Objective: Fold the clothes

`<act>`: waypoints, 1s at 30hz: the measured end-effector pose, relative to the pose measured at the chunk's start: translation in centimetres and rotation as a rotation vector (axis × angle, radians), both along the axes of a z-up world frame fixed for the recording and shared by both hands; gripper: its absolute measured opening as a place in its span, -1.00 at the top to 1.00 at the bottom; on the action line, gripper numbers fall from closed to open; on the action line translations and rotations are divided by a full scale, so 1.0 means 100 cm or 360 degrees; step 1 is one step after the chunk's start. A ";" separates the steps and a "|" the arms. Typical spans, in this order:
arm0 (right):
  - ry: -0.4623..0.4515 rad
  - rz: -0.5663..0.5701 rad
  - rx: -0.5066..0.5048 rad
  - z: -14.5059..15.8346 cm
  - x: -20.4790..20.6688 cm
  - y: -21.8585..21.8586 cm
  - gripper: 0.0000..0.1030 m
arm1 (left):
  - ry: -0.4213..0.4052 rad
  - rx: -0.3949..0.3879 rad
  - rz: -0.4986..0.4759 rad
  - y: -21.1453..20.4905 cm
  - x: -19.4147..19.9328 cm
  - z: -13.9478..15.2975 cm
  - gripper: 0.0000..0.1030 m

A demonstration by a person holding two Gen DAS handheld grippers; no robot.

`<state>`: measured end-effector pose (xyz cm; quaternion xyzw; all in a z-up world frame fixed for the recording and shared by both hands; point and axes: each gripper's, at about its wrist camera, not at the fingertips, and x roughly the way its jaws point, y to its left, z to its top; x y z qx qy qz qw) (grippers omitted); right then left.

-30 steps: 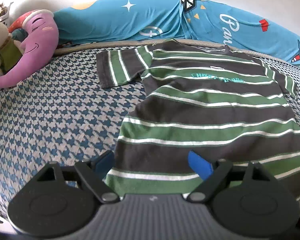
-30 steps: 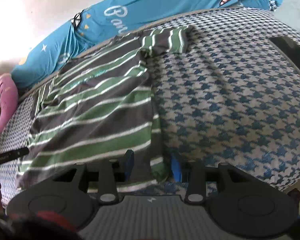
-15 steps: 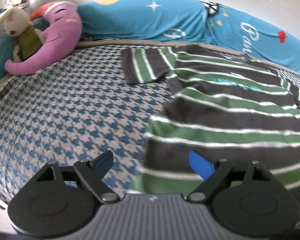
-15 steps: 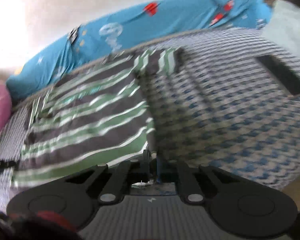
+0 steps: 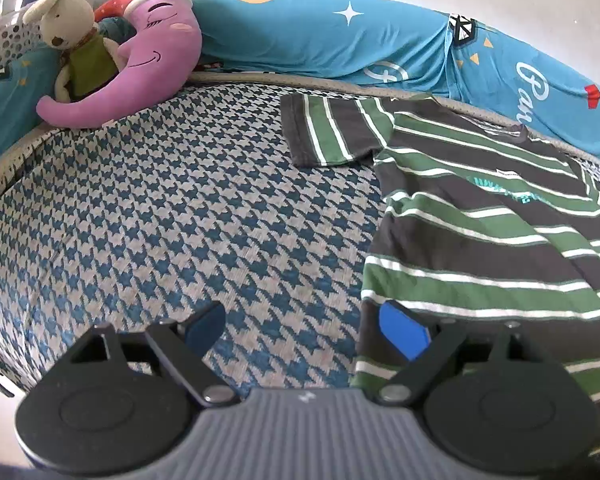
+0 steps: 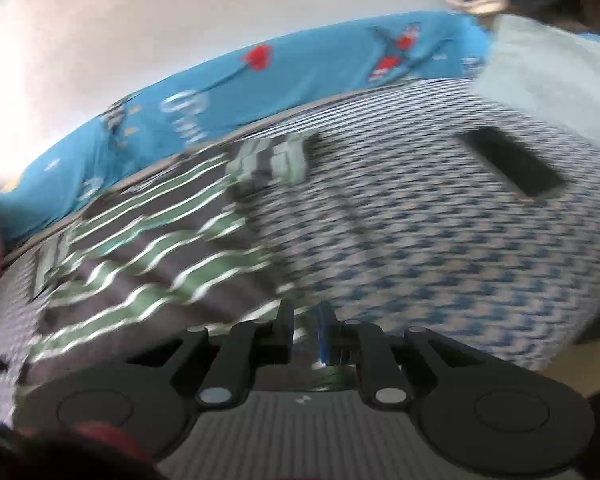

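Observation:
A grey and green striped T-shirt (image 5: 480, 236) lies flat on the blue houndstooth bed (image 5: 180, 220), one sleeve spread toward the middle. My left gripper (image 5: 306, 326) is open above the bedspread beside the shirt's lower left hem; its right blue pad (image 5: 404, 330) overlaps the hem edge. In the blurred right wrist view the same T-shirt (image 6: 160, 256) stretches away to the left, and my right gripper (image 6: 306, 330) is shut on the shirt's lower right hem corner, with cloth pinched between the pads.
A purple plush pillow (image 5: 140, 64) and a stuffed rabbit (image 5: 72, 36) sit at the far left corner. A long blue bolster (image 5: 360, 44) runs along the wall. A dark flat object (image 6: 512, 164) lies on the bed's right side, near a person (image 6: 548, 64).
My right gripper closed on the shirt's hem corner and is moving, blurring its view. My left gripper swung left, so the shirt now sits to its right.

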<state>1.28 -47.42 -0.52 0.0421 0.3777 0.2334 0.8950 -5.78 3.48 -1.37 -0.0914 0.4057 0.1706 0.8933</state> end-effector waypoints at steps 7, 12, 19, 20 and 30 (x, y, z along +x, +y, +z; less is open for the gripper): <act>0.0017 0.0329 0.0039 -0.004 -0.025 0.042 0.73 | -0.0005 -0.0002 -0.0035 -0.003 0.000 0.002 -0.74; 0.0033 0.0563 0.0061 -0.007 -0.044 0.074 0.73 | 0.0015 -0.0037 -0.0074 -0.004 0.001 0.001 -0.76; 0.0052 0.0812 0.0064 -0.013 -0.069 0.115 0.73 | 0.0052 -0.0042 -0.0144 -0.009 0.003 0.001 -0.88; 0.0057 0.0834 0.0062 -0.014 -0.071 0.119 0.73 | 0.0056 -0.0036 -0.0157 -0.010 0.003 0.001 -0.88; -0.0005 0.1078 0.0045 -0.019 -0.104 0.156 0.73 | 0.0054 -0.0056 -0.0096 -0.002 0.004 0.001 -0.99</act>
